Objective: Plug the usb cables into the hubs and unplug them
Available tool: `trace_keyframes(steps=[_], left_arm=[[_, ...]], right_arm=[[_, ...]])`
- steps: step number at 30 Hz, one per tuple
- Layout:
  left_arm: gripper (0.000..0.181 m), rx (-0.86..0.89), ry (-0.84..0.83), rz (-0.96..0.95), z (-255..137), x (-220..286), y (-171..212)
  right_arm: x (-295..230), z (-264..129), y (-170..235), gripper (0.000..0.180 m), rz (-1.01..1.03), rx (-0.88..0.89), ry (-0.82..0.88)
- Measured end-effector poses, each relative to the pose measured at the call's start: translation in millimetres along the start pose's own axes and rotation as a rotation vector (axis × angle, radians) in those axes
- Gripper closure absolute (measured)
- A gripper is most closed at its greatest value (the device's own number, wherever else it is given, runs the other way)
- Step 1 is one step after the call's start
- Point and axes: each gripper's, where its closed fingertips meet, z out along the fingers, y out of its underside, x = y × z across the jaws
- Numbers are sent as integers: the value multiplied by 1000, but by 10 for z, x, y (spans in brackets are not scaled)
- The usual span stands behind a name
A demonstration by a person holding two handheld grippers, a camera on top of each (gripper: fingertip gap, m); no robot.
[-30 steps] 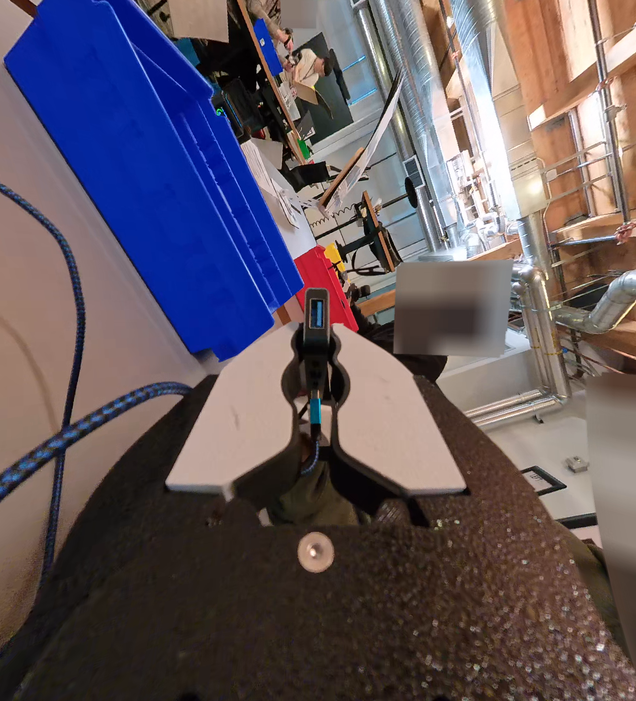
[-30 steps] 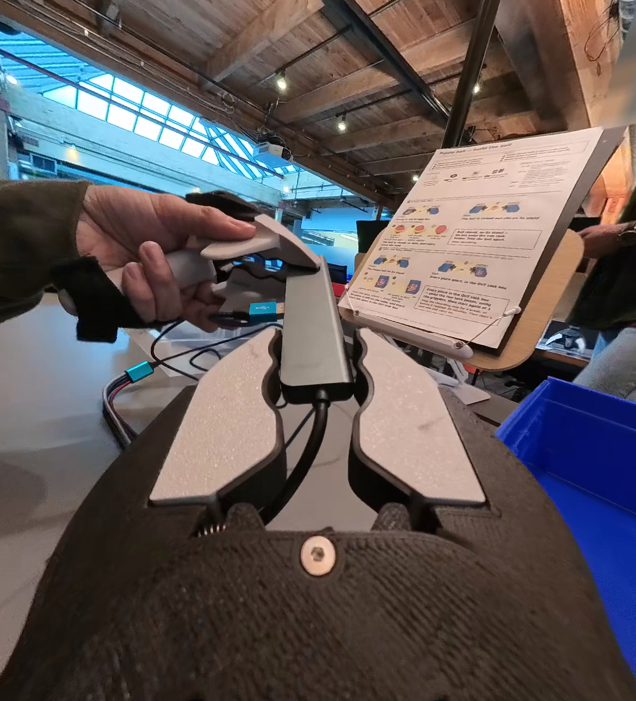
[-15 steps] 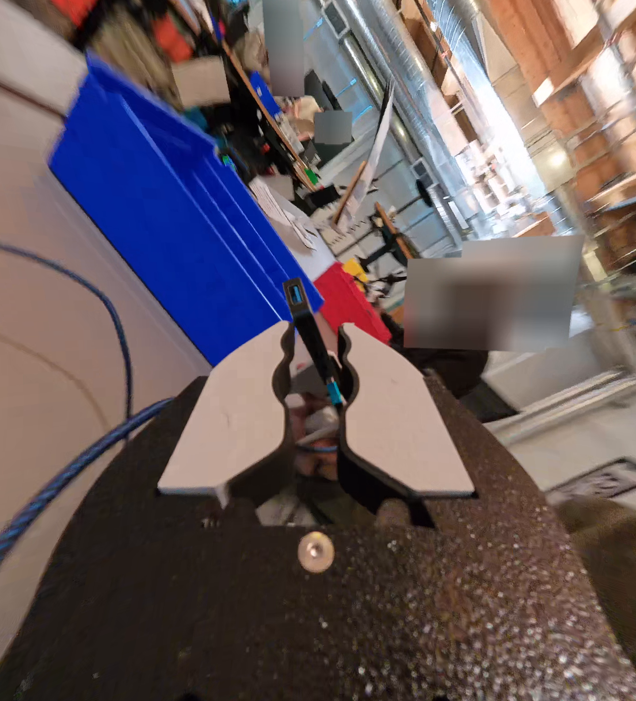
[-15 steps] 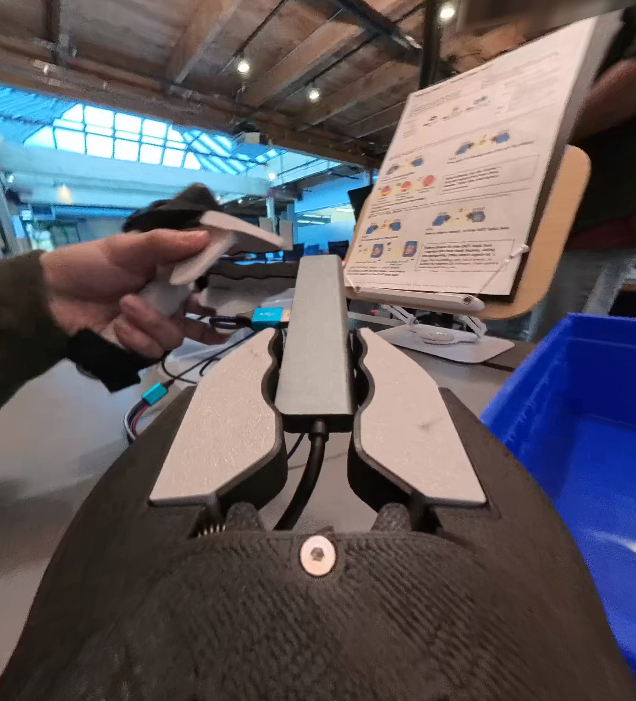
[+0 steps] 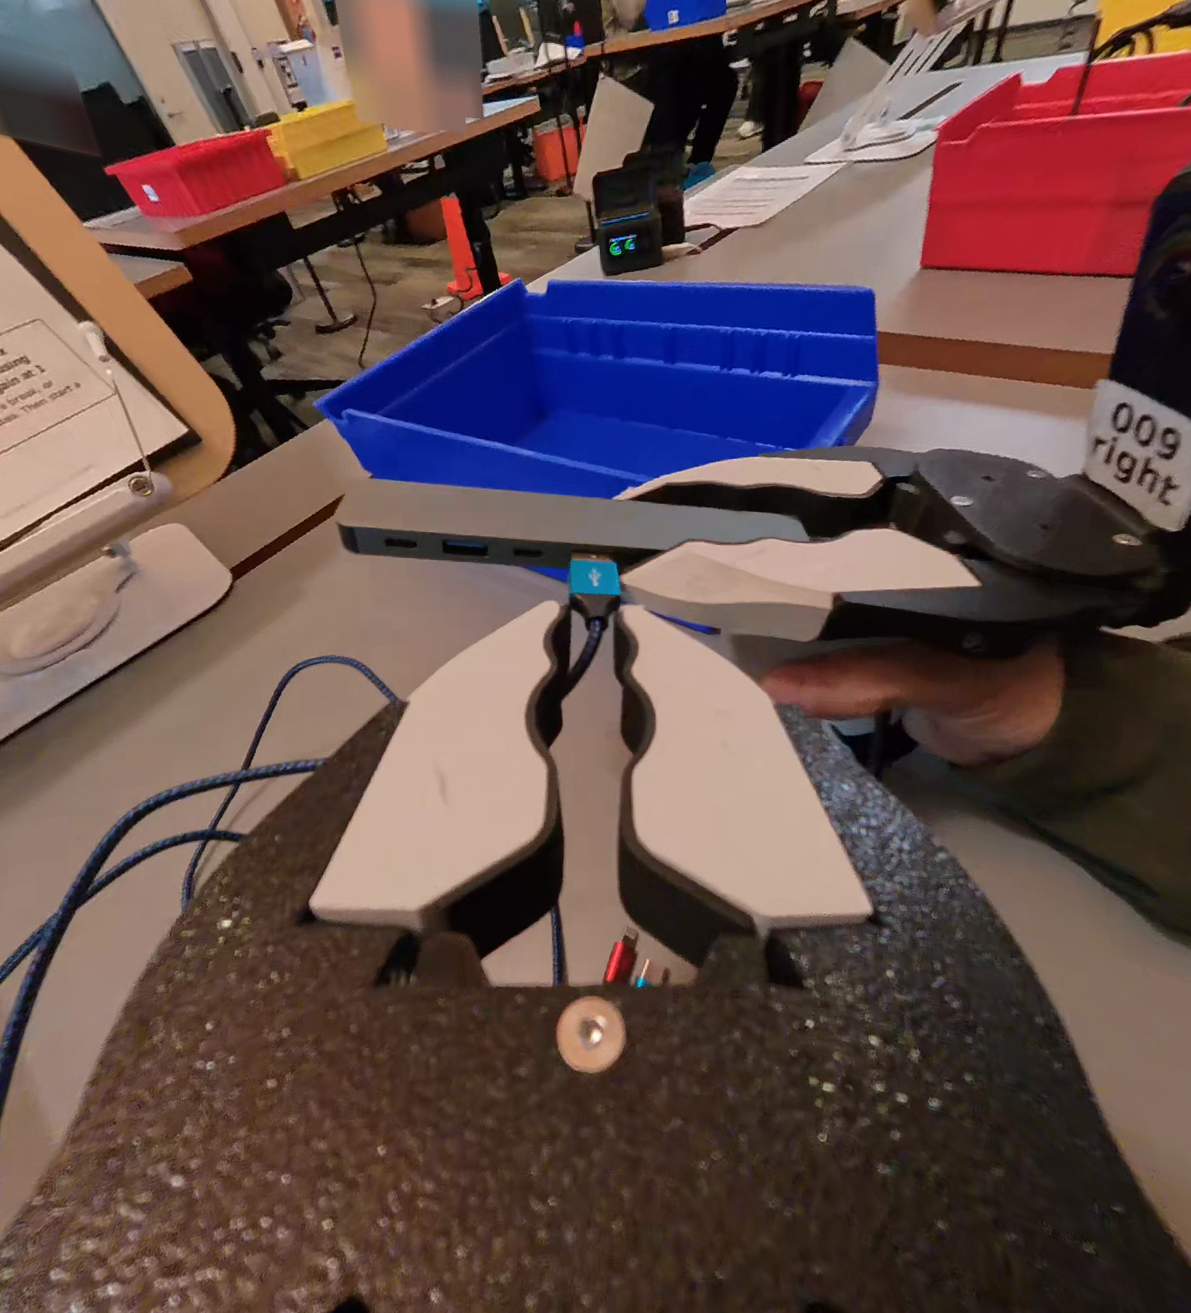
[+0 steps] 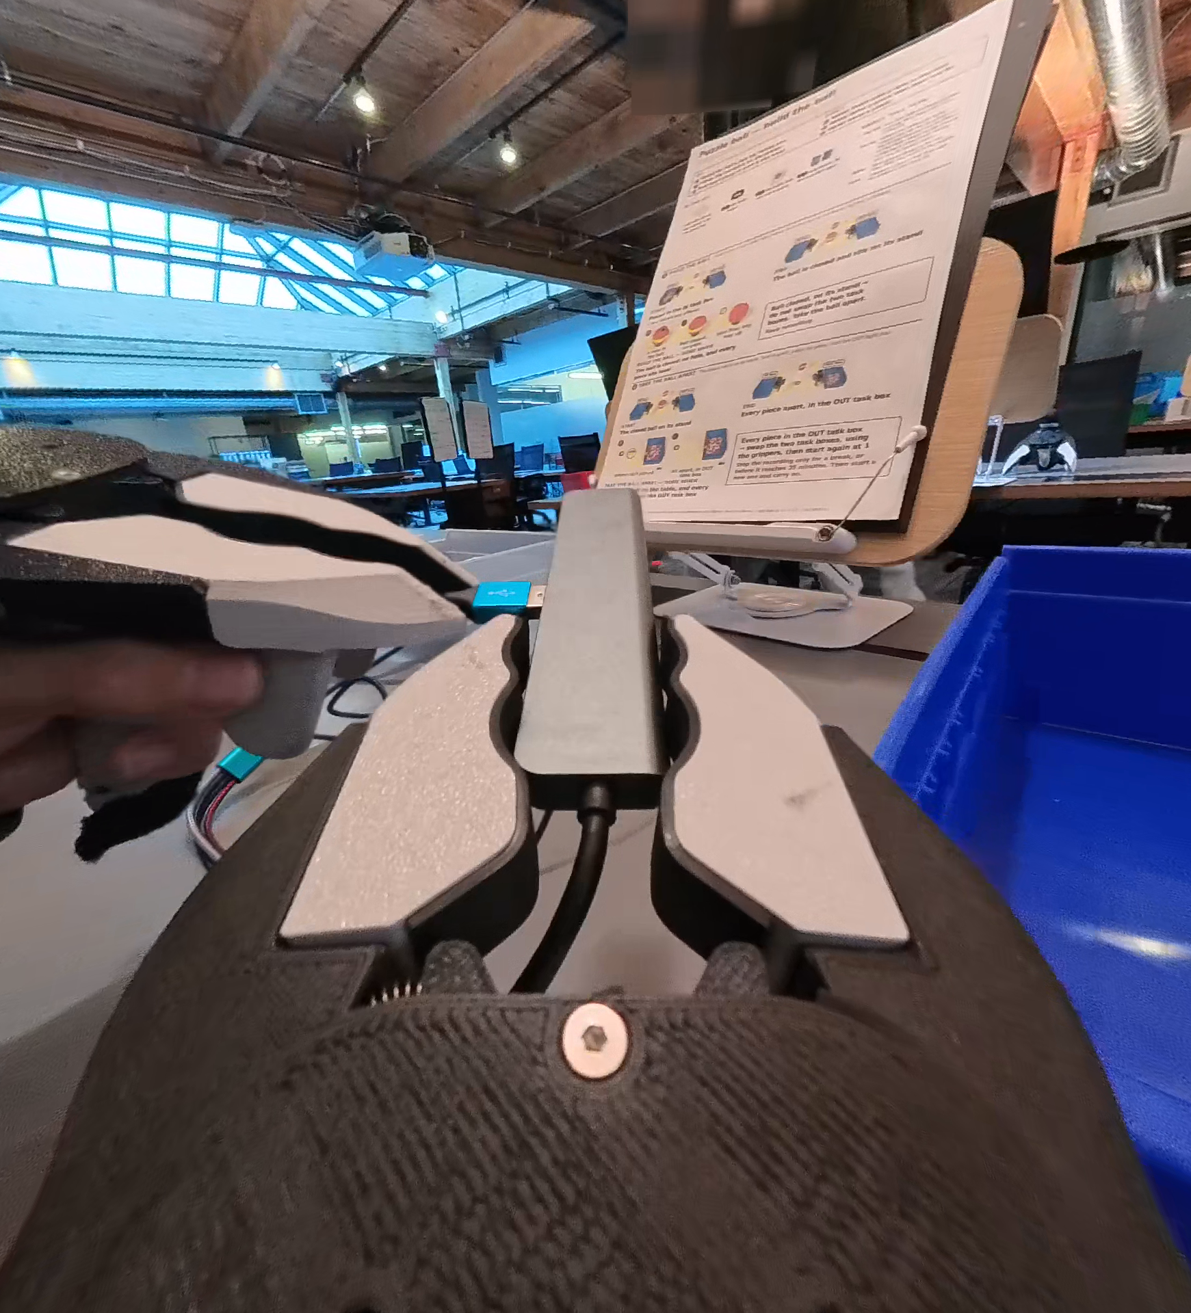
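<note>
Cable [image 5: 582, 657] with a blue plug [image 5: 594, 577] sits clenched between the tips of our left gripper [image 5: 586, 625]; the plug's metal end meets the side of the grey hub [image 5: 550, 522]. We grasp the hub above the table [image 5: 393, 639] with our right gripper [image 6: 592, 632], clamped on its sides. Behind and to the right is a blue bin [image 5: 606, 384].

We see a slim dark grey hub [image 5: 564, 513] held level above the worktop [image 5: 379, 639], its row of ports facing us in the left wrist view. A blue braided usb cable [image 5: 152, 817] ends in a teal plug [image 5: 594, 575] seated in the hub's side; the braid trails loosely across the worktop.
</note>
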Motion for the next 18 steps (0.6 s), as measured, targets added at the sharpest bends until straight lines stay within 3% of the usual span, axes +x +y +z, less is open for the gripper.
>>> trace_keyframes(steps=[18], left_arm=[[175, 50, -78, 94, -23, -47, 33]], right_arm=[[-62, 34, 39, 142, 2, -35, -44]])
